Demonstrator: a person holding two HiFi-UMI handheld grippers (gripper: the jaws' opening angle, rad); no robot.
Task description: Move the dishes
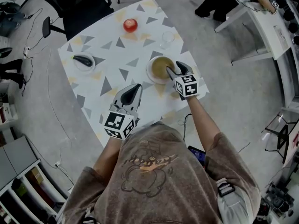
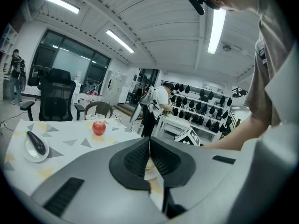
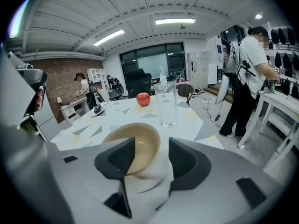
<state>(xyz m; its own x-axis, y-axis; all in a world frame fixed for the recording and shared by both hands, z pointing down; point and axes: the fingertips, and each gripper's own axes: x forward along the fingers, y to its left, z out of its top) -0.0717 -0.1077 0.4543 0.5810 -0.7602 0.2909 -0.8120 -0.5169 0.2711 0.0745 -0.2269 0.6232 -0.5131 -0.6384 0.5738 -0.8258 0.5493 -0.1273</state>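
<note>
White tabletop (image 1: pixel 117 55) with grey and yellow triangles carries the round bowl (image 1: pixel 161 67), tan inside and white outside, right of centre. Above it stand 1 clear glass (image 1: pixel 167 39) and 1 red apple (image 1: pixel 130 24), with a small white dish (image 1: pixel 83 69) far left. The right gripper (image 3: pixel 152 155) straddles the bowl's near wall, jaws apart; only its own view shows the gap. The left gripper (image 1: pixel 134 88) hovers lower centre, jaws together and empty.
</note>
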